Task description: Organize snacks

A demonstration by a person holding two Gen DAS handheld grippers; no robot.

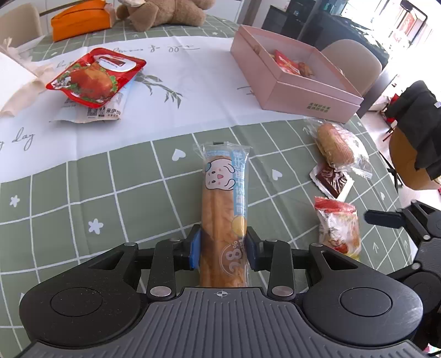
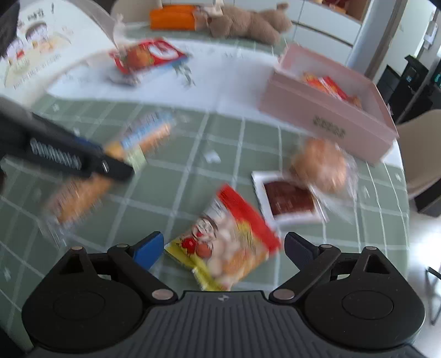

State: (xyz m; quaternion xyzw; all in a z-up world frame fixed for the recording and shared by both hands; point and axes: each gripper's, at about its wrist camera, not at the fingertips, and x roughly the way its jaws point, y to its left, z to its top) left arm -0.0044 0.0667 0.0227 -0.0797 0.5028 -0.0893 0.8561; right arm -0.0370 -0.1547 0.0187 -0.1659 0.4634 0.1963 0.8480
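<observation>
The left tongs (image 1: 222, 247) were closed on a long bread stick in a clear wrapper (image 1: 224, 209), their blue pads pressing both sides of its lower part. The stick pointed straight away from the tongs, its far end with a cartoon face over the green checked cloth of the bench (image 1: 137, 192).

The right tongs (image 2: 222, 247) stood wide apart with nothing gripped. A red and yellow snack bag (image 2: 228, 242) lay on the bench between the two open fingers, its lower end nearest the tongs; the view was blurred, so contact with either pad could not be told. In the right wrist view the left tongs and their bread stick appeared at the left, blurred.

Just beyond the red and yellow bag lay a flat white packet with a dark brown square (image 2: 286, 197), and a round bun in a clear wrapper (image 2: 319, 165) overlapped its far corner. Farther back on the right sat an open pink box (image 1: 311, 91) holding a few red packets. On the far left, on a white cloth panel, a red pouch picturing roast chicken (image 1: 93, 77) lay on top of a white packet (image 1: 104, 110). At the back edge of the bench were an orange pouch (image 1: 80, 19) and a brown plush bear (image 1: 168, 12).
</observation>
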